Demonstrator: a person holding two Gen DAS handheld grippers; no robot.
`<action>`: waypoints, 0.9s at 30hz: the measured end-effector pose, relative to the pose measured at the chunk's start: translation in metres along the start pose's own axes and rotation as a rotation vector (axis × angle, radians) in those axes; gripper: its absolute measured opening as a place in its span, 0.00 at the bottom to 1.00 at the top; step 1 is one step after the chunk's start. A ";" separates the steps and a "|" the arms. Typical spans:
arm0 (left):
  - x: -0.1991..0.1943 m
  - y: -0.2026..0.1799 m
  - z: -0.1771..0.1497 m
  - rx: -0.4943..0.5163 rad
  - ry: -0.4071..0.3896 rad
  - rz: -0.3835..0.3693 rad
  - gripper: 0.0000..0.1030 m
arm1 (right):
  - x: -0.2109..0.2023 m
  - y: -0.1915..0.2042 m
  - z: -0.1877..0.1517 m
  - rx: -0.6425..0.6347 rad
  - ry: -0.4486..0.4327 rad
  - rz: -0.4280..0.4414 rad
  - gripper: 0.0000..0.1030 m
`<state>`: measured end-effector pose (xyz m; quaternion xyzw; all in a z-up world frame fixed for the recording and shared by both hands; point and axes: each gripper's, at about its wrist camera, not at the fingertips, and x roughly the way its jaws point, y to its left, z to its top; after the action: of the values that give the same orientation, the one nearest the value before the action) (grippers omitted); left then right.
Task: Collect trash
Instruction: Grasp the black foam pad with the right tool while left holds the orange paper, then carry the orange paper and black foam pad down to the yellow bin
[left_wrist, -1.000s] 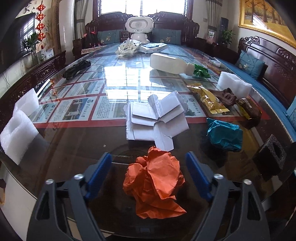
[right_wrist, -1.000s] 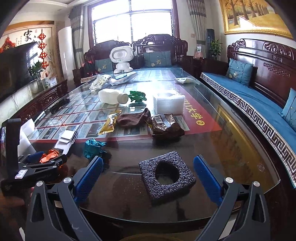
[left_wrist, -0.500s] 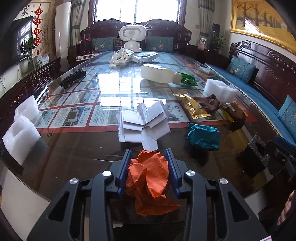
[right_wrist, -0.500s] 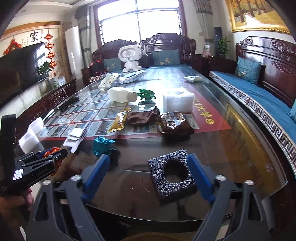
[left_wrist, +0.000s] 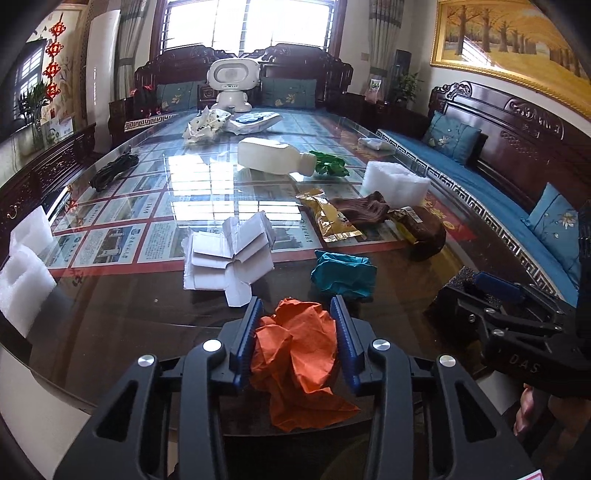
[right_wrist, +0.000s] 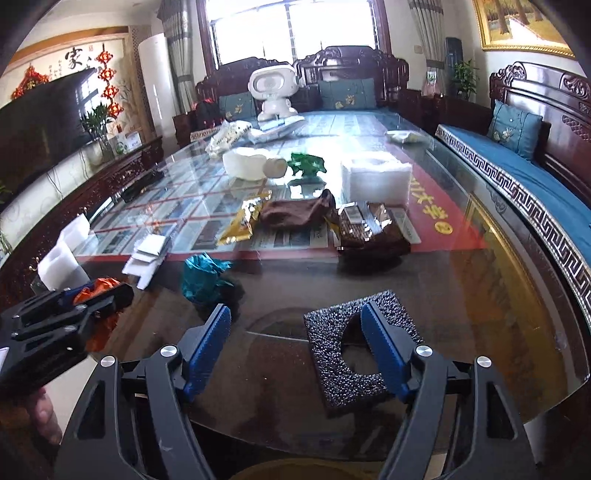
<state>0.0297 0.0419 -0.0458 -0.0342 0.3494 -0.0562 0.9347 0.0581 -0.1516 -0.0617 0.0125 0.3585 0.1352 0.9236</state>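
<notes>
The left tool (left_wrist: 295, 334) is clenched on the orange paper (left_wrist: 295, 354): both blue pads (left_wrist: 249, 338) press into the crumpled ball, and a loose flap hangs out below the jaws. The grip looks sound, but the flap could snag on the near edge of the surface (left_wrist: 110, 314), so the ball is best carried clear of that rim before it goes anywhere.

The right tool (right_wrist: 297, 343) is not yet grasping anything. Its jaws are closing, with one edge of the black foam (right_wrist: 343, 354) between them: the right pad (right_wrist: 384, 350) sits over the foam's cut-out hole, while the left pad stands apart over bare glass. In my judgement, closing like this would pinch only a narrow strip beside the hole, a weak hold on a light, flat piece lying on smooth glass. A better way is to shift the tool rightward so both pads straddle the slab's full width, or hook one pad into the hole on purpose and press the other against the outer edge.

Further out lie the teal paper (left_wrist: 343, 273), white cardboard (left_wrist: 229, 258), gold wrapper (left_wrist: 328, 218) and bottle (left_wrist: 273, 157), all still to be collected.
</notes>
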 end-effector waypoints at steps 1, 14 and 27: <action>0.000 0.000 0.000 0.000 0.000 0.001 0.38 | 0.004 -0.001 -0.001 -0.002 0.013 -0.002 0.66; 0.000 -0.009 0.002 0.016 -0.010 -0.015 0.39 | 0.019 -0.009 -0.007 -0.058 0.072 -0.029 0.25; -0.022 -0.015 -0.004 0.035 -0.022 -0.053 0.38 | -0.043 0.009 -0.006 -0.076 -0.072 0.035 0.23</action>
<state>0.0092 0.0296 -0.0331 -0.0280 0.3369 -0.0867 0.9371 0.0216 -0.1543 -0.0362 -0.0114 0.3195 0.1641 0.9332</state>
